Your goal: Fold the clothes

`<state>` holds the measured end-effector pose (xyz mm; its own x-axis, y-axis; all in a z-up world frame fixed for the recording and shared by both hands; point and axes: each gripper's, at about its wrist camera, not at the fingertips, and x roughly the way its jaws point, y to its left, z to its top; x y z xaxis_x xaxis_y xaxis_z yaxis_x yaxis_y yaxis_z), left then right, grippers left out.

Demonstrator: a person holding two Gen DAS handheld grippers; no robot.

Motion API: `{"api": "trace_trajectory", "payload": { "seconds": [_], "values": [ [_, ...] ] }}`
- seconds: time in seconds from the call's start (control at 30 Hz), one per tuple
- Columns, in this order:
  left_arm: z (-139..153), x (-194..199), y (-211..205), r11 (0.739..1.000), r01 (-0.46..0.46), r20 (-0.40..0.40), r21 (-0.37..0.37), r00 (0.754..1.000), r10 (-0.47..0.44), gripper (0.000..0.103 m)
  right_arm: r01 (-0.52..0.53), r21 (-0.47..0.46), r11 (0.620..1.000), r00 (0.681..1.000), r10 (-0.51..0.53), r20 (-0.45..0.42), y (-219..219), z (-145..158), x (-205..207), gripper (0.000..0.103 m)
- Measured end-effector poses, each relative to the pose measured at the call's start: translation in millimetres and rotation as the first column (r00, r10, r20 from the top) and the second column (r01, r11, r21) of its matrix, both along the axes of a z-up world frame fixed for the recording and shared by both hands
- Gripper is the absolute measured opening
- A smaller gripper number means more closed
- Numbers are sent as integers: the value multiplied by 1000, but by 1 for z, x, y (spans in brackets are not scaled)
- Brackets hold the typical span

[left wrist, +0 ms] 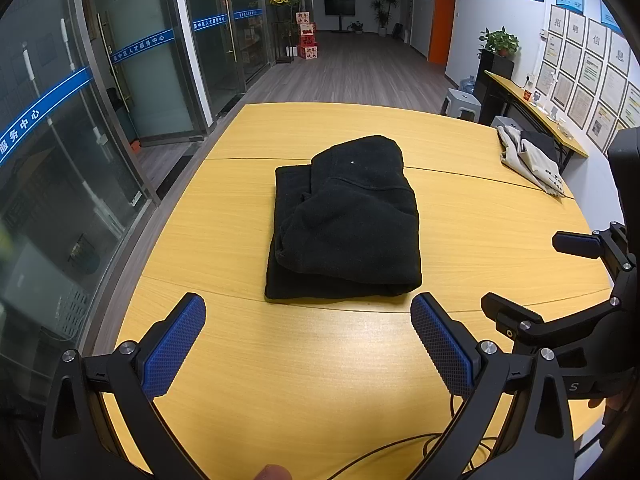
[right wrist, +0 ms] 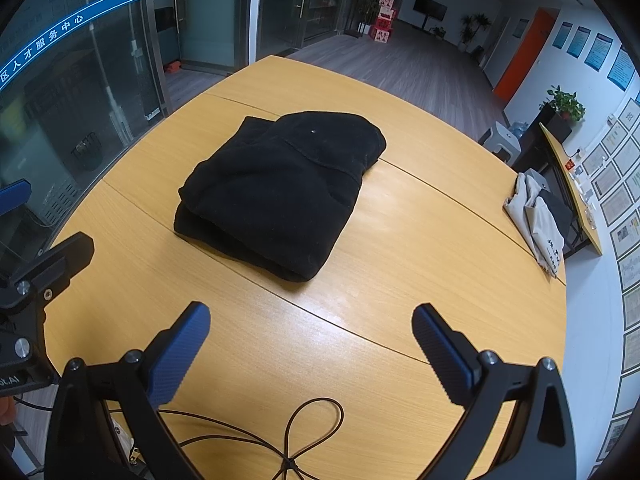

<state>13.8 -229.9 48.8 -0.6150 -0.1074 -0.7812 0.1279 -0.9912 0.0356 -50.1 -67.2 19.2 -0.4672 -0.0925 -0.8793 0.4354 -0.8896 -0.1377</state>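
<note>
- Black fleece: the hoodie [left wrist: 346,220] [right wrist: 280,188] sits folded into a thick, neat bundle in the middle of the wooden table [left wrist: 500,220] [right wrist: 400,240], hood end on top at the far side.
- Nothing touches it; both tools hover short of its near edge.
- The left gripper [left wrist: 308,344] hangs above the bare tabletop, its blue-padded fingers [left wrist: 176,344] spread wide apart and empty.
- The right gripper [right wrist: 310,346] does the same, jaws wide, nothing between them; in the left view it shows at the right edge [left wrist: 576,280], also spread.
- A thin dark cable [right wrist: 308,428] loops on the table close in front of the right gripper.
- Well off at the table's far right edge lies a crumpled pile of beige and dark clothes [left wrist: 528,156] [right wrist: 538,216].
- Glass doors with a blue stripe [left wrist: 40,108] line the left.
</note>
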Motion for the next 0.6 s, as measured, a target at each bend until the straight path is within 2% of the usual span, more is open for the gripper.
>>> {"api": "trace_trajectory", "payload": {
  "seconds": [0.6],
  "values": [
    [0,0,0,1000,4,1,7,1000,-4,103,-2,5,1000,1000,2,-1,0,1,0,103]
  ]
}}
